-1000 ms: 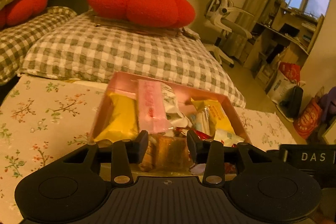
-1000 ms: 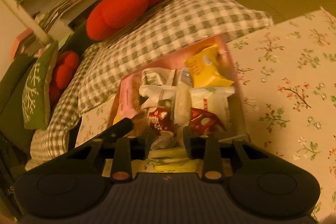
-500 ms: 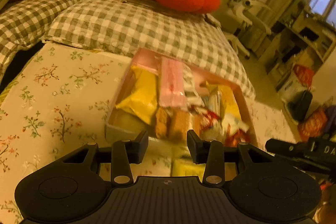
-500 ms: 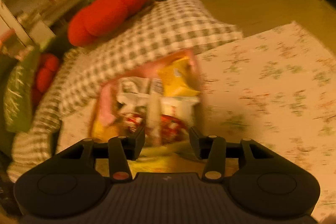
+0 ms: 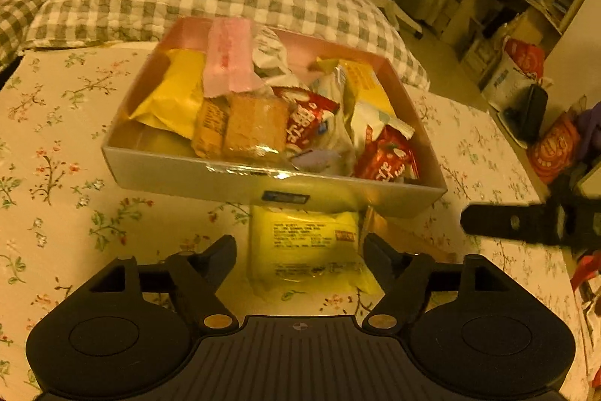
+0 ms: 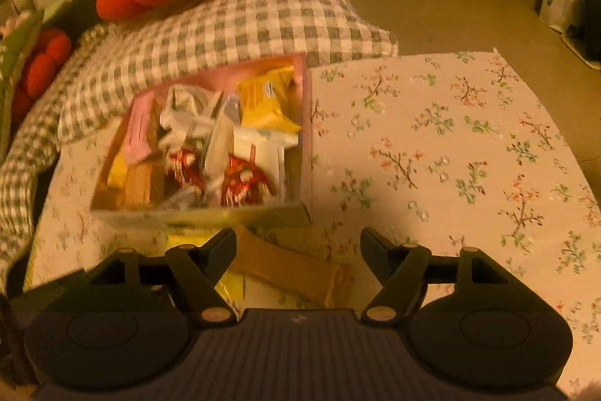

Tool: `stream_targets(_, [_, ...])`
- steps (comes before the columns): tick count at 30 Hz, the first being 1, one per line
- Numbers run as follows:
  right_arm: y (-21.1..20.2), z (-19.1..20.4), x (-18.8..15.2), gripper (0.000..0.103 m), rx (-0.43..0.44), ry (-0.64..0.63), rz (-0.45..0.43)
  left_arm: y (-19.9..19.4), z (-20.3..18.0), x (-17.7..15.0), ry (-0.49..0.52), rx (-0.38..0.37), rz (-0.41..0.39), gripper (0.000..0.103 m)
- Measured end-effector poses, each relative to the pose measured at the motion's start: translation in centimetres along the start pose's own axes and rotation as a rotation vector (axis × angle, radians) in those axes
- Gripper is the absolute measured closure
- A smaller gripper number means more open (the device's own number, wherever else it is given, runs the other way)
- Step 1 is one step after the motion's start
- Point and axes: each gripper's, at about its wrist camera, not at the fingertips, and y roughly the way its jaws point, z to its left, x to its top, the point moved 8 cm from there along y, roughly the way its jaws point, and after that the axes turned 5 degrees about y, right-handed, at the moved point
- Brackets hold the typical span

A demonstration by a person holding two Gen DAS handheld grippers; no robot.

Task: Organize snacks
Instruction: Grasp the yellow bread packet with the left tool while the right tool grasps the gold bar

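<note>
While both tools sit spread apart and empty, I see most snacks heaped in the box (image 5: 240,175), with two left on the desk (image 6: 450,145) just in front of it. My left tool (image 5: 299,252) brackets the yellow packet (image 5: 304,250); my right tool (image 6: 298,248) hangs over the brown bar (image 6: 289,264), which lies beside it. Closing low could pinch the floral cloth (image 5: 56,156) and drag the box. I judge the slick wrappers may slip from a shallow grip, and the two tools, working close together, could bump. Dropping more onto that heap may spill packets over the rim.
</note>
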Motion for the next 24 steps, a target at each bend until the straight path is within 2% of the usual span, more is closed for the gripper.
stream_targets(2, [-0.3, 0.2, -0.9, 0.019, -0.007, -0.048, 0.021, 0.2, -0.5, -0.1, 0.019, 0.009, 0.004, 0.023])
stream_targets(5, [-0.3, 0.5, -2.7, 0.012, -0.072, -0.187, 0.042, 0.6, -1.1, -0.5, 0.050, 0.035, 0.020, 0.020])
stream_targets(8, [0.6, 0.5, -4.0, 0.010, -0.130, -0.303, 0.061, 1.0, -1.1, -0.5, 0.066, 0.070, 0.023, 0.019])
stream_targets(14, [2.2, 0.9, -4.5, 0.011, -0.092, -0.353, 0.091, 1.9, -1.1, -0.5, 0.085, 0.093, 0.024, 0.015])
stream_targets(20, [3.2, 0.2, -4.6, 0.012, -0.115, -0.360, 0.100, 2.7, -1.4, -0.8, 0.117, 0.093, 0.029, 0.014])
stream_targets(24, [3.6, -0.5, -4.6, 0.014, -0.144, -0.352, 0.103, 3.1, -1.6, -1.0, 0.142, 0.092, 0.030, 0.009])
